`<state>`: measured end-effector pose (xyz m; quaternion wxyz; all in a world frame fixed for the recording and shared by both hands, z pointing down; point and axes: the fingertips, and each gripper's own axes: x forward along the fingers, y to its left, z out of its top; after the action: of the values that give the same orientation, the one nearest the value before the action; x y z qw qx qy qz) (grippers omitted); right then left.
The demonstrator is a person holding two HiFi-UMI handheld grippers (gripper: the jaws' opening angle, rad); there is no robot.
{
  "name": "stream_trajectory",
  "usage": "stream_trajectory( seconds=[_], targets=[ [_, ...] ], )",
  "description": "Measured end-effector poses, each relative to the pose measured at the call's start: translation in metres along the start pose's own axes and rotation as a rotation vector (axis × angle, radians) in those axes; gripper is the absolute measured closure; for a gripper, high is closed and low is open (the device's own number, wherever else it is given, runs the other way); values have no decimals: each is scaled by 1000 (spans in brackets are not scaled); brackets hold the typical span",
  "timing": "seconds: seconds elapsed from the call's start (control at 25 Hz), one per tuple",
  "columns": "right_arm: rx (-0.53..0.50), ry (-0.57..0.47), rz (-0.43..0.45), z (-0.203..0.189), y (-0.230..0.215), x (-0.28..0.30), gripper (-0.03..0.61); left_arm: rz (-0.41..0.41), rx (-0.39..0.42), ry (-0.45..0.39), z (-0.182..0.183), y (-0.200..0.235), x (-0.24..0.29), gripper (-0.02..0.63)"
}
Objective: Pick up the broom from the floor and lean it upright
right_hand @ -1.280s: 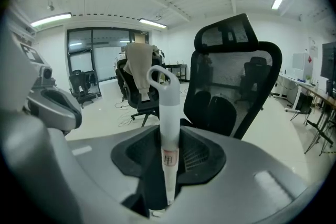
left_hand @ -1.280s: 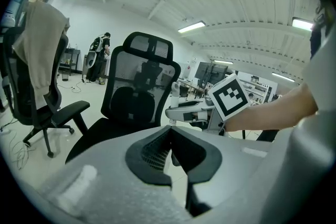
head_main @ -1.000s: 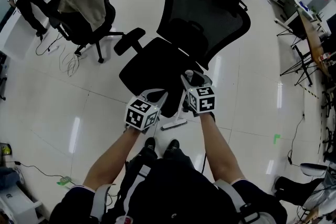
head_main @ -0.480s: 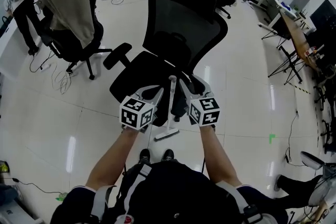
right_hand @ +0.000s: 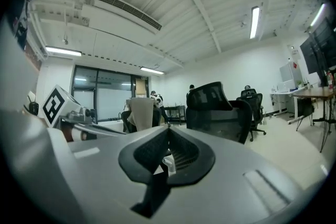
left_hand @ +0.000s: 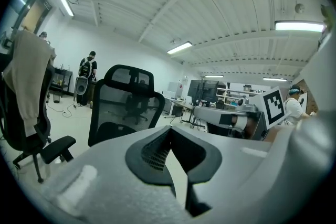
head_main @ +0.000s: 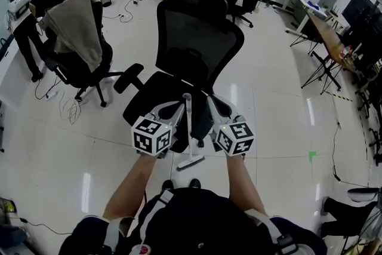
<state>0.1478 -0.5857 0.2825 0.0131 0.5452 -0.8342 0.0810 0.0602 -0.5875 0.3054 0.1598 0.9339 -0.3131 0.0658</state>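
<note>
White broom (head_main: 188,127) upright before black chair (head_main: 200,39)

One overhead, two level; chair (head_main: 197,51) shared

What holds the broom (head_main: 190,128) cannot be told

left gripper (head_main: 176,108), right gripper (head_main: 213,103): pale grey shells, black-and-white marker cubes (head_main: 151,135) | dark short sleeves (head_main: 83,230) | black shoes (head_main: 194,183)
</note>
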Motion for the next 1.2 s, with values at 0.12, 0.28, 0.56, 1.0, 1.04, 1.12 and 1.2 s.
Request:
stream_trajectory(
  seconds=[0.12,0.28,0.56,1.0,1.04,1.12,1.2],
  targets=[
    [17,-19,16,5,5,-6,574,-7,35,-3,7,-7,-1,614],
    [9,-13,32,5,11,-9,574,-12,48,-9,13,-11,-4,614],
    [-7,-11,52,10,17,-4,574,-14,46,-3,13,-7,-6,614],
    [-14,-13,67,17,18,-4,574,-21,50,1,14,-11,-6,614],
    [-15,-12,69,17,18,-4,574,-21,51,1,14,-11,-6,614],
    [-17,-10,72,17,18,-4,574,-21,50,2,14,-11,-6,614],
    [-20,-7,75,17,20,-4,574,-20,48,3,14,-11,-7,614]
  ],
)
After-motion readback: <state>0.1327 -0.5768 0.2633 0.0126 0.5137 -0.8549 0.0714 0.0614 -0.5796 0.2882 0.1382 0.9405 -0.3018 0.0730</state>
